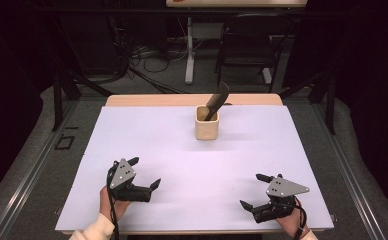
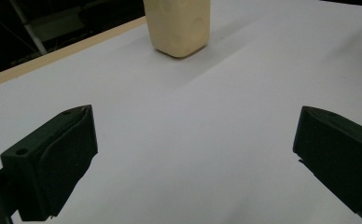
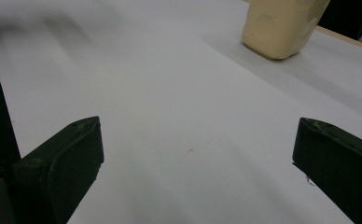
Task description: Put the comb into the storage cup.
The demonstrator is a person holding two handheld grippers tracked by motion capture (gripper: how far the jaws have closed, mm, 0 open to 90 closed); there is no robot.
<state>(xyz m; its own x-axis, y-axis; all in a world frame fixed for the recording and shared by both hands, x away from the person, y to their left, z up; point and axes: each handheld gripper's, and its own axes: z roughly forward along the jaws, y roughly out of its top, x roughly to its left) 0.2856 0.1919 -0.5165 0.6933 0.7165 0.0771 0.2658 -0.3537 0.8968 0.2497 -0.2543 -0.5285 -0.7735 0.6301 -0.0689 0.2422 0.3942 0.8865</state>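
Cream square-sided ceramic holder (image 1: 207, 123) with a dark utensil (image 1: 217, 100) leaning right stands mid-table, straight ahead between the left gripper (image 1: 144, 172) and right gripper (image 1: 256, 191), both spread empty, neither clearly nearer.

A lab-like recording space — dark surroundings, tangled floor cables (image 1: 147, 62), a folding chair (image 1: 247, 42), a white-covered table (image 1: 147, 135).

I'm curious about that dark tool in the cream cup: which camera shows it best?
The high view: the dark tool leans out of the cream cup near the table's far edge. The left gripper view and the right gripper view catch just the cup's lower body.
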